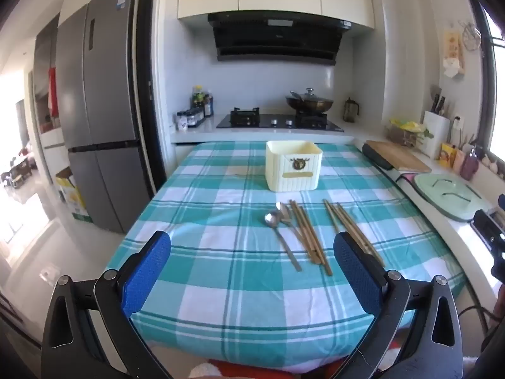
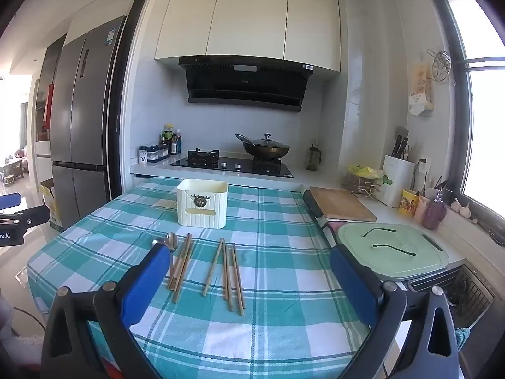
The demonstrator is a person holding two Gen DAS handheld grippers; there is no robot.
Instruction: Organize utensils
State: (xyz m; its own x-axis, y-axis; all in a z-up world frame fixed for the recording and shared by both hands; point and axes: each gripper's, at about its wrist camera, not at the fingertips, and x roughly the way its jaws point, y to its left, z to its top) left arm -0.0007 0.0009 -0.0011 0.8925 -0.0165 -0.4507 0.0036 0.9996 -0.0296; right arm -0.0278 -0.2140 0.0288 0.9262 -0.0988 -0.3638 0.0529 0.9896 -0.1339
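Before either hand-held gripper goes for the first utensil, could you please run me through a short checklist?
1. Left hand-held gripper open and holding nothing: ok.
2. Right hand-held gripper open and holding nothing: ok.
3. Cream ribbed plastic holder upright, top open: ok.
4. Holder's inside free: cannot tell, hidden by its walls.
5. Two metal spoons and wooden chopsticks lying flat on the teal checked tablecloth, unobstructed: ok.
6. Chopsticks separated for single picks: not ok, bunched in two groups.

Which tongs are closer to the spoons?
Left, probably. The spoons lie just ahead between the left tongs; for the right tongs they sit off to the left, behind one finger.
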